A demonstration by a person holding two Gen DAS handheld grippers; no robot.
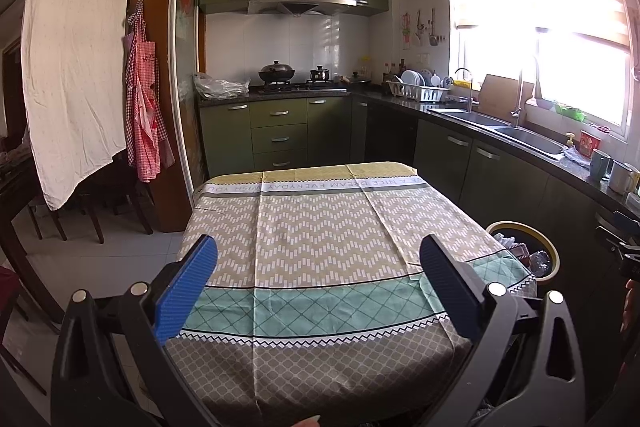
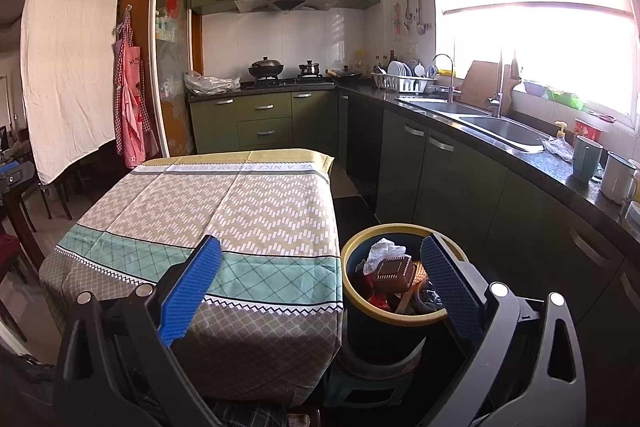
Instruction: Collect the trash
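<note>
Your table (image 1: 320, 227), covered by a patterned cloth, shows no litter on its visible top. The bin (image 2: 394, 315) stands just beside its right edge on a small stool (image 2: 352, 393), holding the collected trash: a white tissue (image 2: 384, 251), a brown container (image 2: 394, 271) and darker scraps. Your left gripper (image 1: 318, 287) and right gripper (image 2: 320, 287) both hang released, jaws spread, grasping nothing. Risk: the raised bin looks top-heavy; a knock from your right gripper could tip it and spill its load.
</note>
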